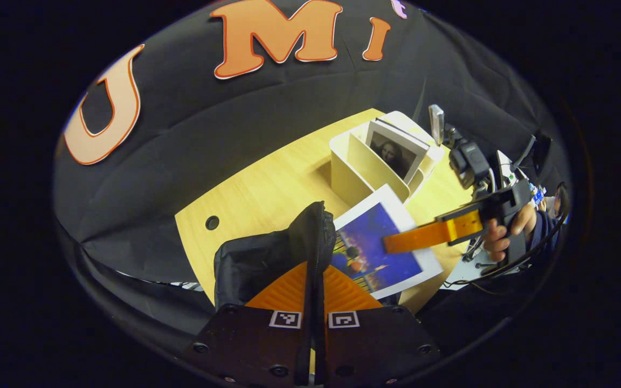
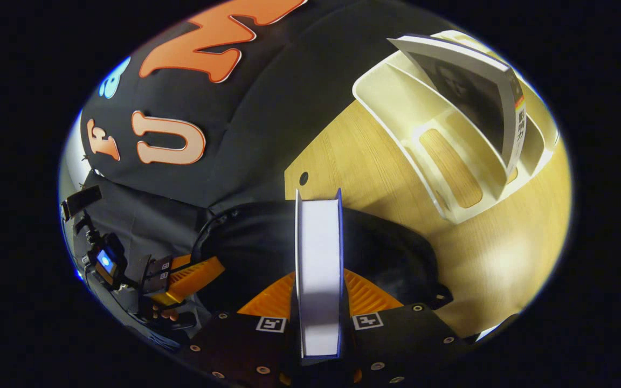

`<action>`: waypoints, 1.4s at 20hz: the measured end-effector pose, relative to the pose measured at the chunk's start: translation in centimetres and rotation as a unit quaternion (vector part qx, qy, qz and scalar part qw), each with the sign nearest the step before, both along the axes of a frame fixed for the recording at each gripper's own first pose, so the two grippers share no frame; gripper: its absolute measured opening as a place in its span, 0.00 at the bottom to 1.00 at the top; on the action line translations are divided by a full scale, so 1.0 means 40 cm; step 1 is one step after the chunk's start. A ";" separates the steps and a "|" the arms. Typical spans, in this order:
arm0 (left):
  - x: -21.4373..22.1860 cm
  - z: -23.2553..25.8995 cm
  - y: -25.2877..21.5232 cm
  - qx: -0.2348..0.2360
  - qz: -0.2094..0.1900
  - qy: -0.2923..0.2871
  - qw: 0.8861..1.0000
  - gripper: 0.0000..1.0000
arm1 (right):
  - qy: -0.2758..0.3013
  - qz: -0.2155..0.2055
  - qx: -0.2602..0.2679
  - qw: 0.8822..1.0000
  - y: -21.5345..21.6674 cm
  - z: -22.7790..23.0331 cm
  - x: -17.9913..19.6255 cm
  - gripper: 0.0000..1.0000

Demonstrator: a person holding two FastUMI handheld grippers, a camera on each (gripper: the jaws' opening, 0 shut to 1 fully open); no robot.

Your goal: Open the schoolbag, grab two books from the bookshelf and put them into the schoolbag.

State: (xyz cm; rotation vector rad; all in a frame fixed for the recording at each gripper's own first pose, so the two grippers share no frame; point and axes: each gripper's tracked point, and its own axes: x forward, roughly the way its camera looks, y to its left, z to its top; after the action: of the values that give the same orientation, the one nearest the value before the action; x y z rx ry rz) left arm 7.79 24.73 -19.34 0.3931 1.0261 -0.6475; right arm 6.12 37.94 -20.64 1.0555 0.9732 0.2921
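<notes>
No text can be read. The book [image 2: 483, 91] standing in the rack [image 2: 397, 102] at the far right carries small characters down its spine, too small to make out, and a portrait on its cover.

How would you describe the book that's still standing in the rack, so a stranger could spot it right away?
On the pale wooden table, find the cream plastic book rack at the far end. Leaning upright in its slot is a white-bordered book with a dark portrait cover. The other book, with a blue cover, is clamped in the right gripper.
</notes>
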 end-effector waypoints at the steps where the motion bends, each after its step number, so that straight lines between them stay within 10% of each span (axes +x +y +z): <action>1: 0.000 0.003 0.000 -0.001 0.000 -0.004 1.000 0.04 | 0.003 -0.006 0.011 1.000 0.018 -0.009 0.008 0.30; 16: -0.033 -0.036 -0.017 -0.024 0.014 0.007 1.000 0.04 | 0.017 0.015 0.003 1.000 0.184 -0.115 0.047 0.23; 20: -0.024 -0.060 0.002 -0.031 0.031 0.013 0.999 0.04 | 0.026 0.017 -0.053 0.998 0.075 -0.113 0.020 0.50; 21: -0.027 -0.068 -0.001 -0.030 0.028 0.013 0.999 0.04 | 0.023 0.026 -0.072 0.997 0.050 -0.110 0.009 0.71; 22: -0.026 -0.077 -0.011 -0.030 0.024 0.014 0.999 0.04 | 0.017 0.033 -0.093 0.995 0.021 -0.104 0.001 0.59; 24: -0.036 -0.096 -0.020 -0.030 0.024 0.019 0.999 0.05 | 0.006 0.048 -0.131 0.990 -0.034 -0.090 -0.017 0.82; 25: -0.038 -0.108 -0.024 -0.030 0.025 0.020 0.999 0.04 | 0.003 0.057 -0.149 0.987 -0.059 -0.078 -0.027 0.67; 28: -0.039 -0.111 -0.037 -0.037 0.028 0.024 0.999 0.04 | -0.020 0.082 -0.219 0.972 -0.161 -0.031 -0.037 0.73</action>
State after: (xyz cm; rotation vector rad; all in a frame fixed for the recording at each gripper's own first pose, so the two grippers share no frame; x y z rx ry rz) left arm 6.22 23.26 -23.79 0.2844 1.0527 -0.6461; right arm 4.66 31.50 -21.86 0.5669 1.0313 0.2186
